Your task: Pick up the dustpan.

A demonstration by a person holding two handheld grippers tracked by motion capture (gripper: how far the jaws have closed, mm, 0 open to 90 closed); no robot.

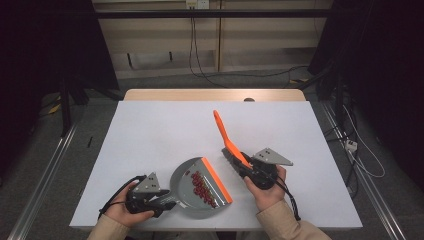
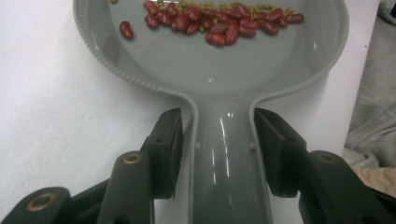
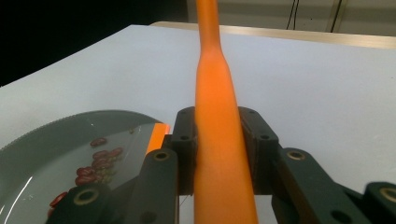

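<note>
Right tool (image 3: 223,154) clamps orange brush handle (image 3: 215,93) beside grey dustpan (image 3: 56,140)

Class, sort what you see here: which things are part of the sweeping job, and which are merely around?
In use: grey plastic dustpan, red beans, orange-handled brush, left gripper, right gripper.
Around: white table, black floor cables.

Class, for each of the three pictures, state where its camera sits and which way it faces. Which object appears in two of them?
High view: above the person's side, looking forward and down at the white table; both hands and sleeves show.
Left gripper view: on the left gripper, facing along the grey dustpan handle; own fingers flank it, apart.
Right gripper view: on the right gripper, clamped on the orange brush.
Shared: dustpan with red beans.
</note>
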